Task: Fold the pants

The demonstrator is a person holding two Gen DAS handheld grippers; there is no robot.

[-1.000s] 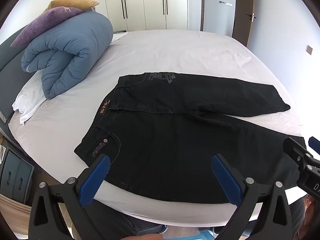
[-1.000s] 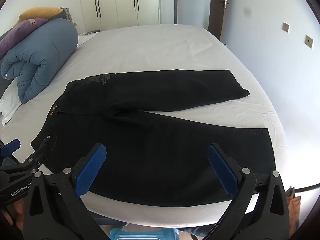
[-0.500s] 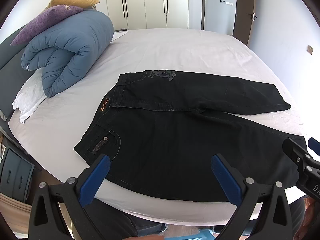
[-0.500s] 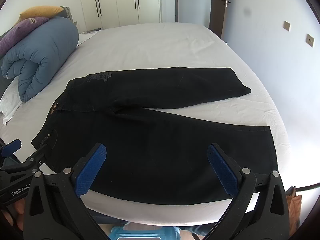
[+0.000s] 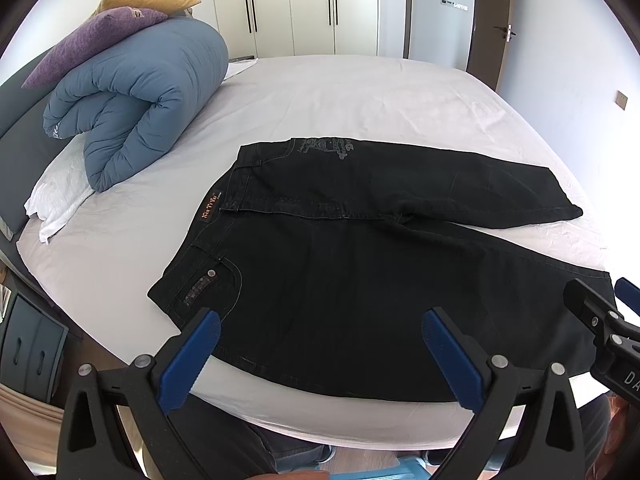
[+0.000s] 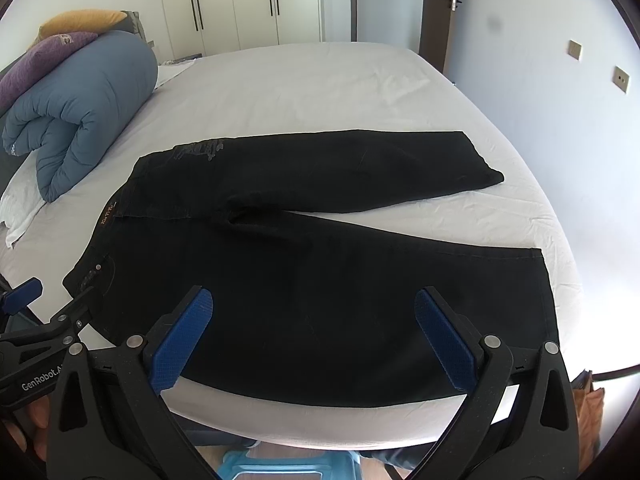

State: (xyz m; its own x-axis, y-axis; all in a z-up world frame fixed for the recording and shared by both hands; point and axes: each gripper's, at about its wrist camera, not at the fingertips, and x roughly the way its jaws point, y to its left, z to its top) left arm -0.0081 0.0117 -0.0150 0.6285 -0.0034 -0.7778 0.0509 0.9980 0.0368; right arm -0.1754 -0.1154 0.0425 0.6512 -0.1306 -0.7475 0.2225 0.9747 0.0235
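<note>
Black pants [image 5: 360, 280] lie flat on the white bed [image 5: 340, 100], waistband at the left, two legs spread apart toward the right. They also show in the right wrist view [image 6: 320, 272]. My left gripper [image 5: 320, 332] is open and empty, above the near edge of the near leg by the waist. My right gripper [image 6: 314, 312] is open and empty, above the near leg's lower half. Each gripper shows at the edge of the other's view: the right one [image 5: 600, 320], the left one [image 6: 36, 308].
A rolled blue duvet [image 5: 136, 100] with purple [image 5: 96, 40] and yellow pillows [image 5: 148, 0] lies at the bed's left end. White wardrobes [image 5: 300, 4] and a door stand behind. The bed's near edge [image 6: 320, 420] is just below the grippers.
Both grippers have drawn back or risen slightly, so the pants sit a little lower in the views. The pants have not moved.
</note>
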